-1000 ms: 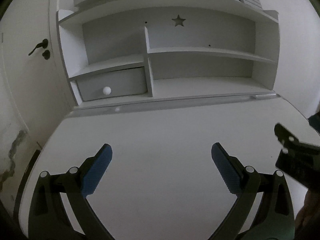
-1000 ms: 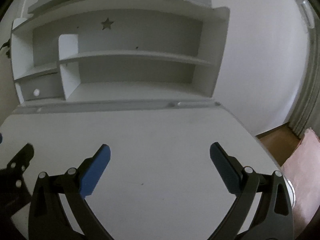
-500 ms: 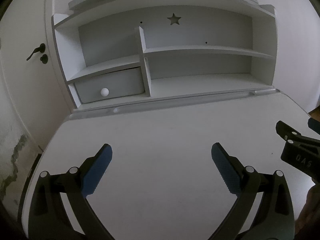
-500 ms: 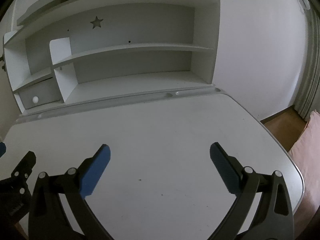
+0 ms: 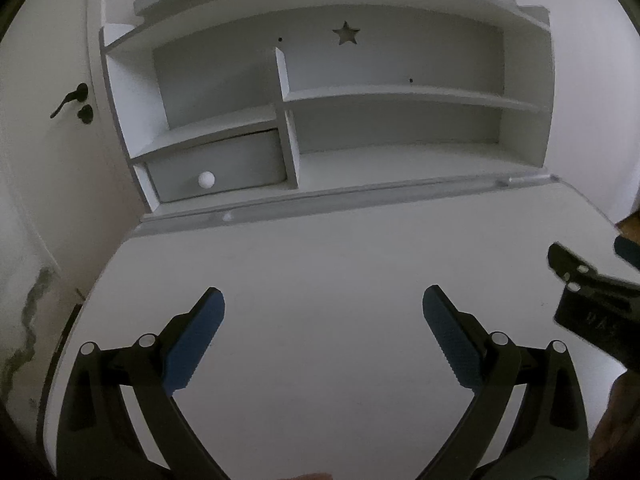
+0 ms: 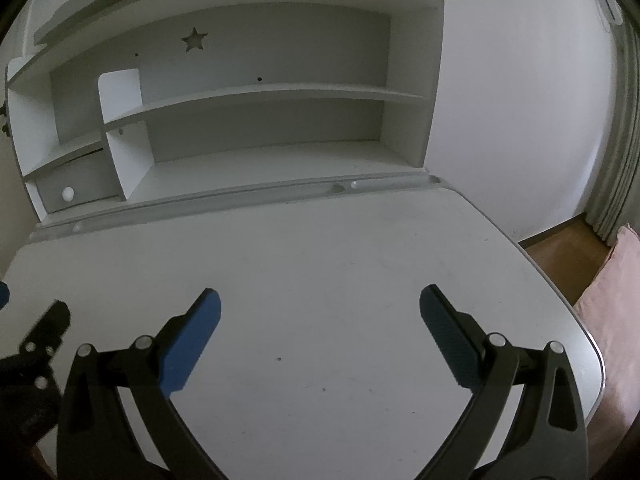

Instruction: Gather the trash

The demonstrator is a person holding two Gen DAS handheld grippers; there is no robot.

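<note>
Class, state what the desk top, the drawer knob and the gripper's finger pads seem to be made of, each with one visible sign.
Desk top: likely white laminated board; smooth, faint sheen.
Drawer knob: glossy white ball, plastic or painted wood.
Finger pads of the right hand-held gripper: probably blue rubber; ribbed, matte.

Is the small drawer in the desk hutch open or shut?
Shut, or nearly. The drawer front with its white knob sits about flush in its compartment under the left shelf; no interior shows.

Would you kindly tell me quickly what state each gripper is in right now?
Left gripper: jaws open, holding nothing, above the desk.
Right gripper: jaws open, holding nothing.
</note>
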